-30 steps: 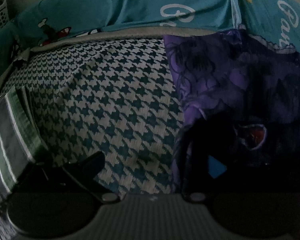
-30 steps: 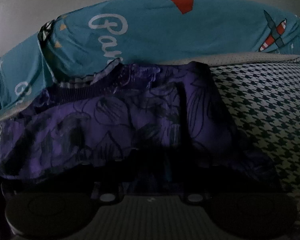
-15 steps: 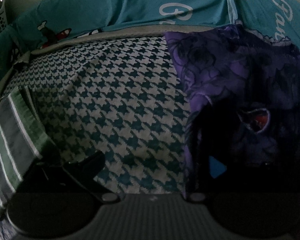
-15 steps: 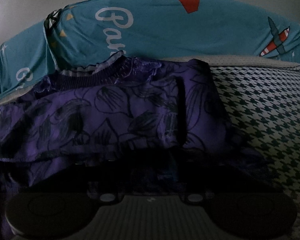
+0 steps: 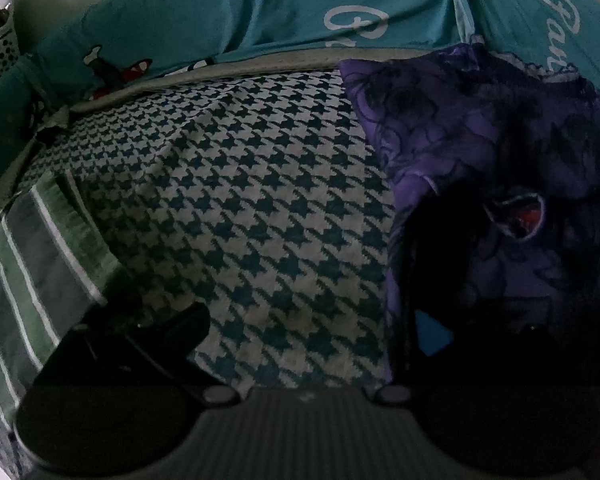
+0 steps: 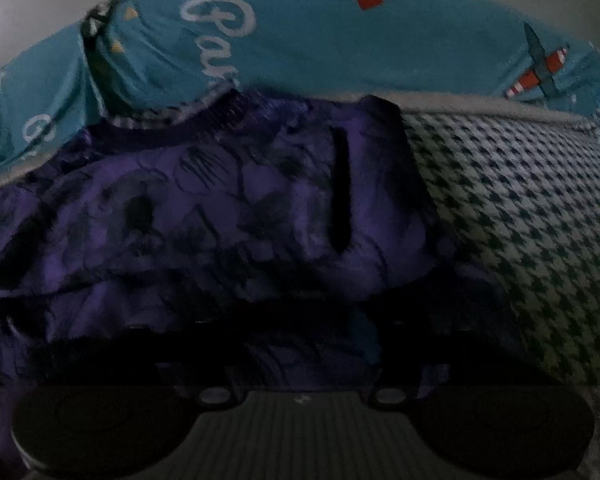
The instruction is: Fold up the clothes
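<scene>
Your left claw (image 5: 300, 328): jaws wide, nothing held, over checked blanket (image 5: 260, 208). Right claw (image 6: 300, 344): jaws just been opening, purple top (image 6: 220, 208) bunched w/ them, grip unclear. Top lies on blanket by teal pillow (image 6: 340, 48).

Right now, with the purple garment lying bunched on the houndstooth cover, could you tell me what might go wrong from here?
1. The right gripper has just been opening, its fingers lost in dark folds of the purple garment; cloth may snag and drag as it withdraws.
2. The garment lies bunched and uneven, so the fold may slump.
3. The left gripper sits wide between the striped cloth and the garment; it could catch the wrong piece.
</scene>
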The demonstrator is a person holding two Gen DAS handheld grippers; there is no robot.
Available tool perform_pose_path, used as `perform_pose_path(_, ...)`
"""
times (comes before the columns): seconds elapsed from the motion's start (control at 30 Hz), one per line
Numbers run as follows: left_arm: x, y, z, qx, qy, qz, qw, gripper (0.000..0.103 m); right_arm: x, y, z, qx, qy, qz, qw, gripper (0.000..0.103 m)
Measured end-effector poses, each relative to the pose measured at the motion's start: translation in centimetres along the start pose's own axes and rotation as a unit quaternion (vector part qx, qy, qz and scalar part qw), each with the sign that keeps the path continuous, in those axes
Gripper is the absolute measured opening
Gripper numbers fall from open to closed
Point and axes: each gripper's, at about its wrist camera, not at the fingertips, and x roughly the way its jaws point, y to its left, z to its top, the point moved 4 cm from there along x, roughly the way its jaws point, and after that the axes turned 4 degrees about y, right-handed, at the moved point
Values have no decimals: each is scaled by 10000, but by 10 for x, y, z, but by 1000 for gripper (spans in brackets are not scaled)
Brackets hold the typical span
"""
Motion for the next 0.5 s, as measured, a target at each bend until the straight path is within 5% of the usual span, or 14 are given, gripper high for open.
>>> perform_pose_path(0.5,-23,2,-16,95,-149,40,9998,103,-32,-6,-25,449,-85,317,9985,61)
